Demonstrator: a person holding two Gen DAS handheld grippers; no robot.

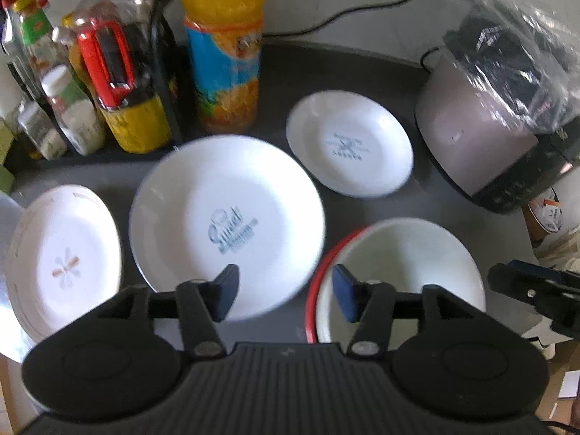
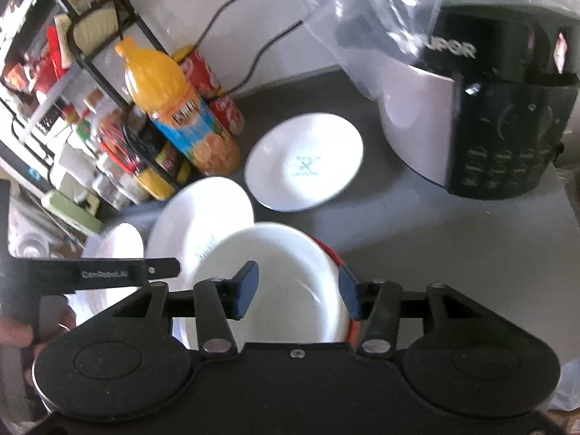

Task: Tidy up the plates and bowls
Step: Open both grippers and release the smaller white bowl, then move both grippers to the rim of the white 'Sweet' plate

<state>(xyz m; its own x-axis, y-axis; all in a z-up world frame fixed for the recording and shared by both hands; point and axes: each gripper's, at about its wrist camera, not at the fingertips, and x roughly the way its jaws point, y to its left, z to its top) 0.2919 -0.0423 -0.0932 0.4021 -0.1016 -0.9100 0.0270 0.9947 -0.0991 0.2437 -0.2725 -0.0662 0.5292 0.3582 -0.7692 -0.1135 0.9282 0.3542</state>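
Note:
On the dark counter a large white plate [image 1: 224, 214] with blue print lies in the middle. A small plate [image 1: 65, 253] with a flower pattern lies left of it, and another small printed plate [image 1: 348, 145] lies behind to the right. A white bowl [image 1: 398, 272] with a red outside stands at the front right. My left gripper [image 1: 286, 295] hangs open and empty over the gap between the large plate and the bowl. My right gripper [image 2: 297, 291] is open over the bowl [image 2: 282, 275], one finger above its inside and the other by its red right rim.
An orange juice bottle [image 1: 224, 47] and a black wire rack of condiment bottles [image 1: 108, 72] stand at the back left, with red cans [image 2: 217, 90] behind. A rice cooker [image 2: 489, 116] under a clear plastic bag stands at the right, cords trailing along the wall.

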